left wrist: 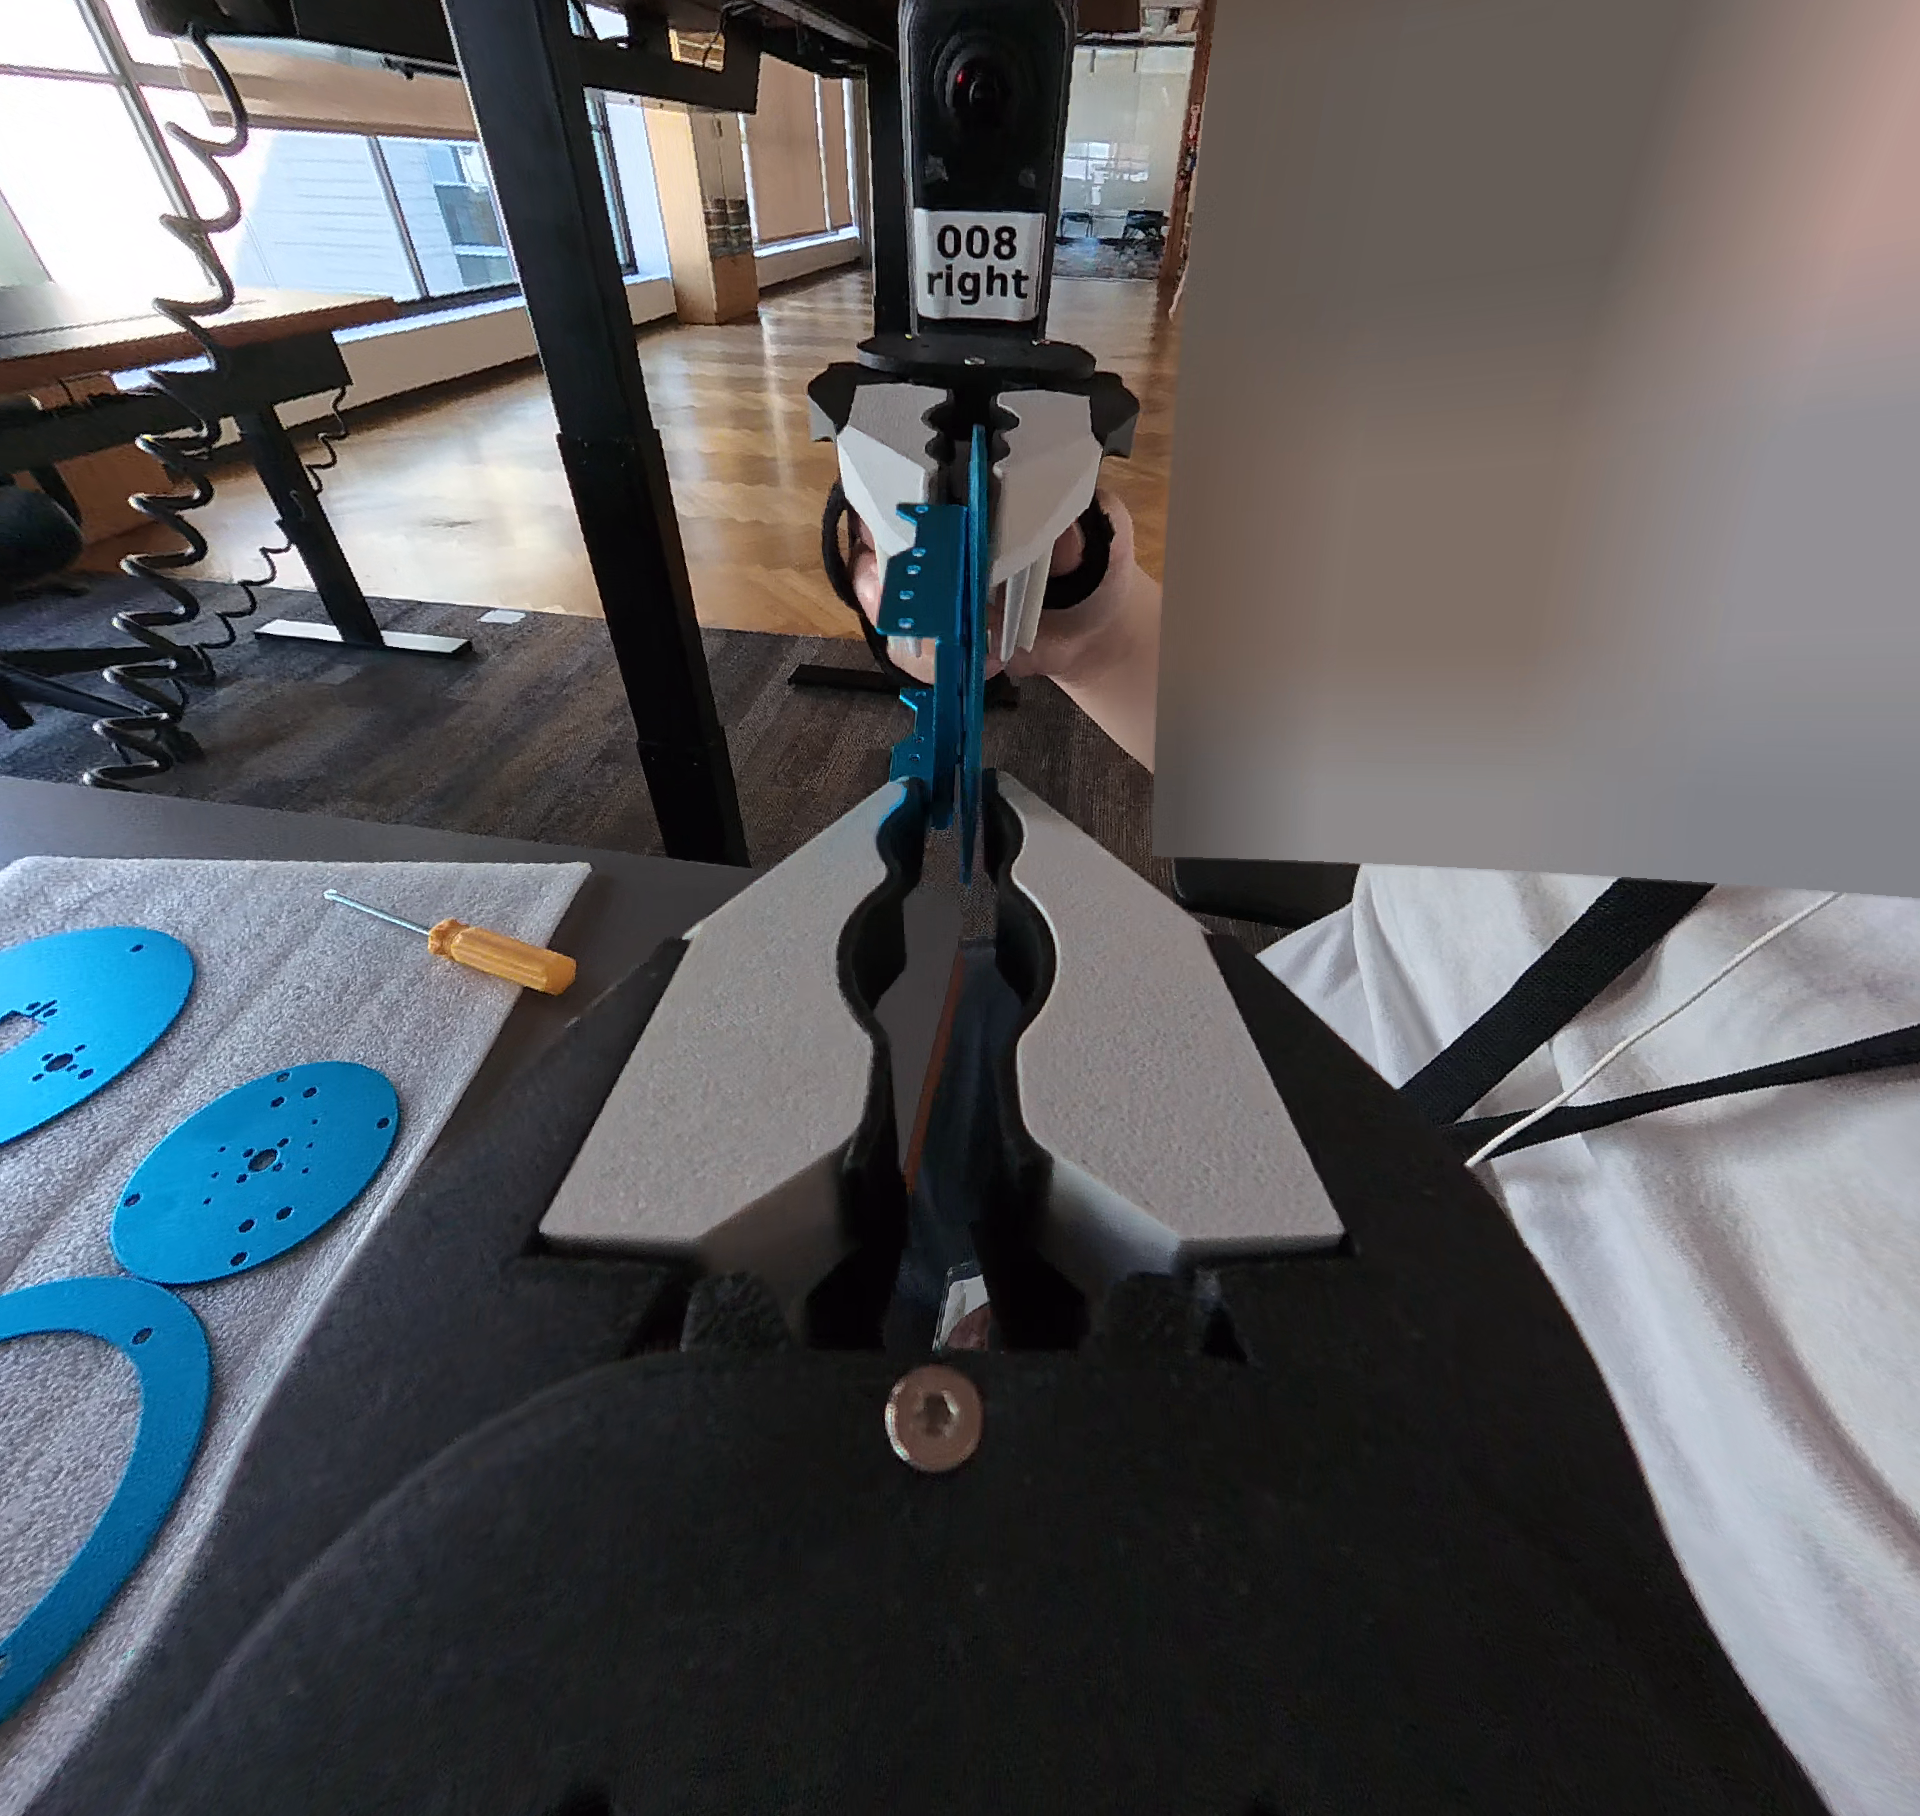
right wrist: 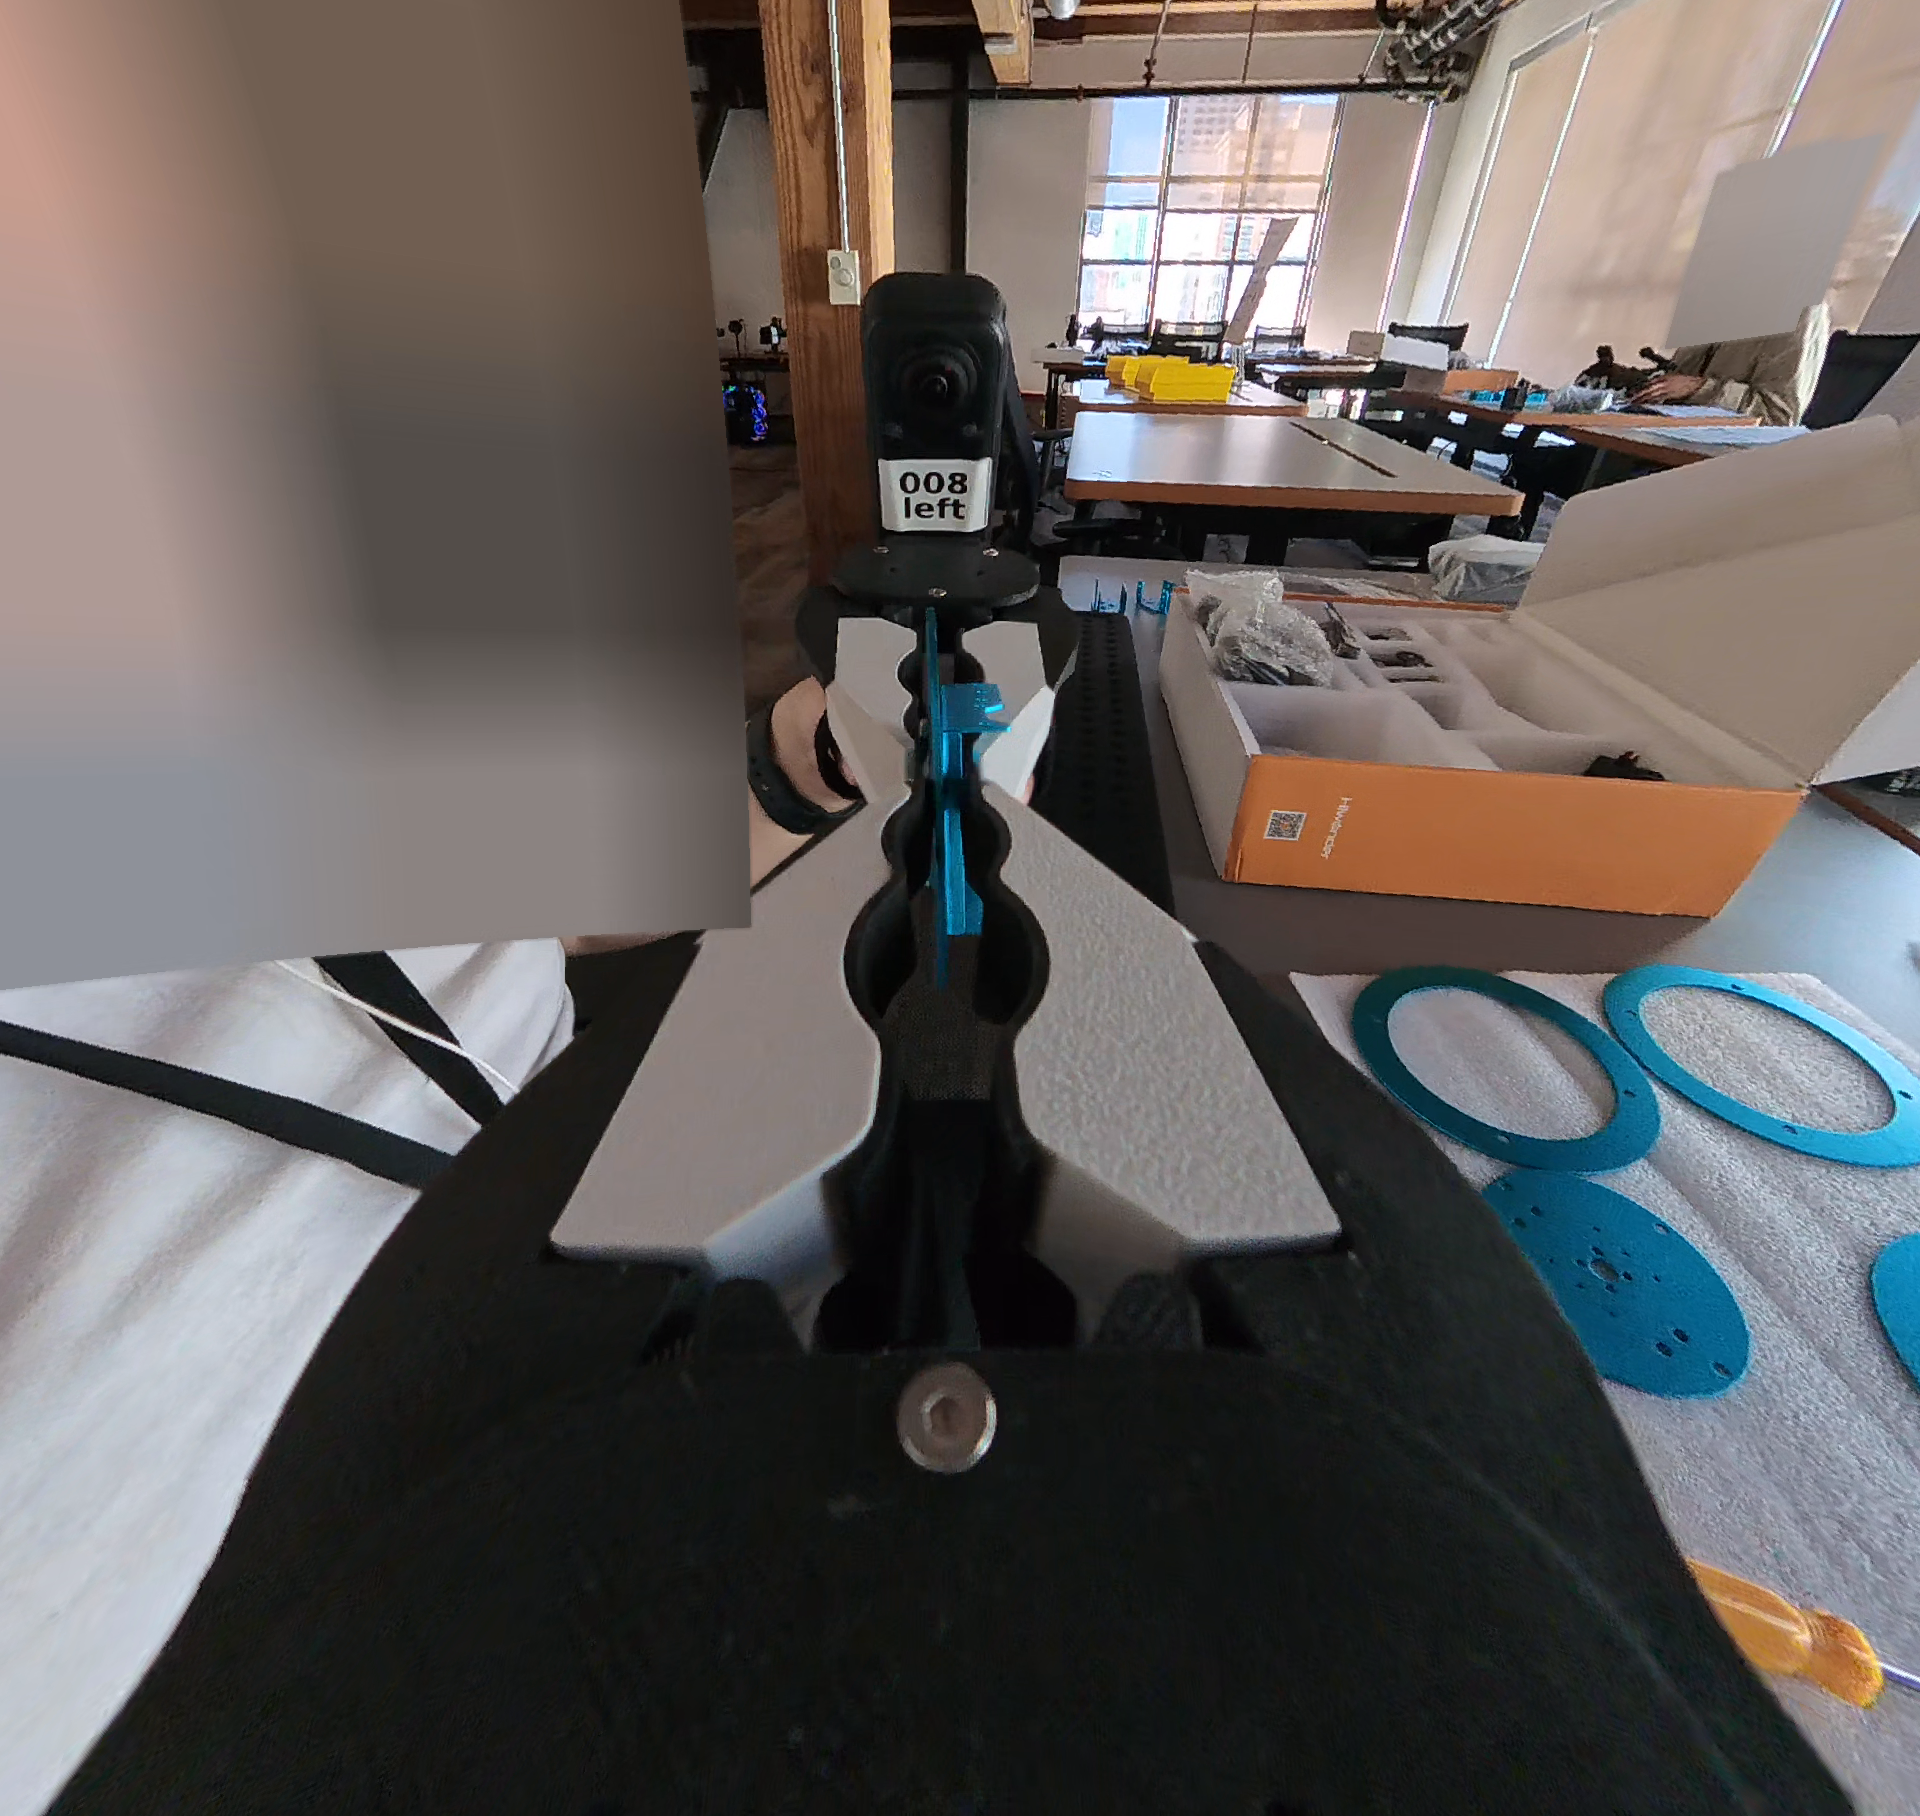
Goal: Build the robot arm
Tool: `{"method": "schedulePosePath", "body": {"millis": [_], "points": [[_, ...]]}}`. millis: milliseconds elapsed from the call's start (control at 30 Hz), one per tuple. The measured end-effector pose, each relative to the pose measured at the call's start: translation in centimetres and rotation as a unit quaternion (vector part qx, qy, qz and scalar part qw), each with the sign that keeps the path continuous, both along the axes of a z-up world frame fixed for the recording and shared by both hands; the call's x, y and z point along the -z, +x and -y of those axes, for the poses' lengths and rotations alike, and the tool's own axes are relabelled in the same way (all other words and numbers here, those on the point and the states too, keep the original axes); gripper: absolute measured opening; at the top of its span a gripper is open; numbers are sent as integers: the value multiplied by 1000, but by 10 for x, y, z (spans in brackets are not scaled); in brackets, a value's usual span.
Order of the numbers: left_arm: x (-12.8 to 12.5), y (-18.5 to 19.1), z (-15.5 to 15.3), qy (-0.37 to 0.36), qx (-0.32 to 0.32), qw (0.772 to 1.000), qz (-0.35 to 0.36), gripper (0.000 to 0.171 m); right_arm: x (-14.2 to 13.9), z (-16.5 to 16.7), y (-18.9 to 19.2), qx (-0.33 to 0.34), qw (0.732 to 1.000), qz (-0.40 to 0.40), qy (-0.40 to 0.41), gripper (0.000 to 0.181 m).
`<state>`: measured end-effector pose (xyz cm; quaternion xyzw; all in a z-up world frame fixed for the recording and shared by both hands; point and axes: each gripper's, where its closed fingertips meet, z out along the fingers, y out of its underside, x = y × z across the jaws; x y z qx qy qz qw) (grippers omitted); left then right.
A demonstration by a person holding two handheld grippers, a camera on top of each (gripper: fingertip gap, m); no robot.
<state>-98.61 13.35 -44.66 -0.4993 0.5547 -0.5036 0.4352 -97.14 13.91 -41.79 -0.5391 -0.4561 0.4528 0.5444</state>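
Observation:
A thin blue metal plate (left wrist: 975,561) with small blue brackets (left wrist: 920,571) on one face hangs edge-on in the air between my two grippers. My left gripper (left wrist: 951,805) is shut on its near edge. My right gripper (left wrist: 968,509) faces it and is shut on the far edge. In the right wrist view the same plate (right wrist: 951,862) sits between my right gripper's (right wrist: 951,816) grey fingers (right wrist: 1101,1028). A bracket (right wrist: 979,708) sticks out beside the left gripper (right wrist: 940,696). A hand holds each gripper.
A grey foam mat (left wrist: 312,945) on the dark table holds an orange-handled screwdriver (left wrist: 509,953), a drilled blue disc (left wrist: 255,1169) and blue rings (right wrist: 1507,1070). An open orange box (right wrist: 1507,816) of foam-packed parts stands behind. A person in a white shirt (left wrist: 1662,1247) sits close. My left and right fingertips are right by each other.

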Motion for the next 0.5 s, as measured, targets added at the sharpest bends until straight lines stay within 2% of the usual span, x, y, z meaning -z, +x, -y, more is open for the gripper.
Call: {"method": "schedulePosePath", "body": {"millis": [100,167,267,367,500], "points": [[-3,-6,0,0,-12,1000,16,20,-3,3,1,-3,1000,-18,-5,4],[-9,-11,-3,6,-30,999,37,21,-5,6,0,-9,1000,-28,-10,4],[-26,-16,5,33,-37,996,81,19,-4,7,-2,-9,1000,-28,-6,4],[-32,-17,6,79,-67,991,83,14,-6,10,-3,-14,999,-36,-1,4],[-34,-13,12,81,-64,991,80,16,-7,10,-4,-11,999,-34,4,4]]}}
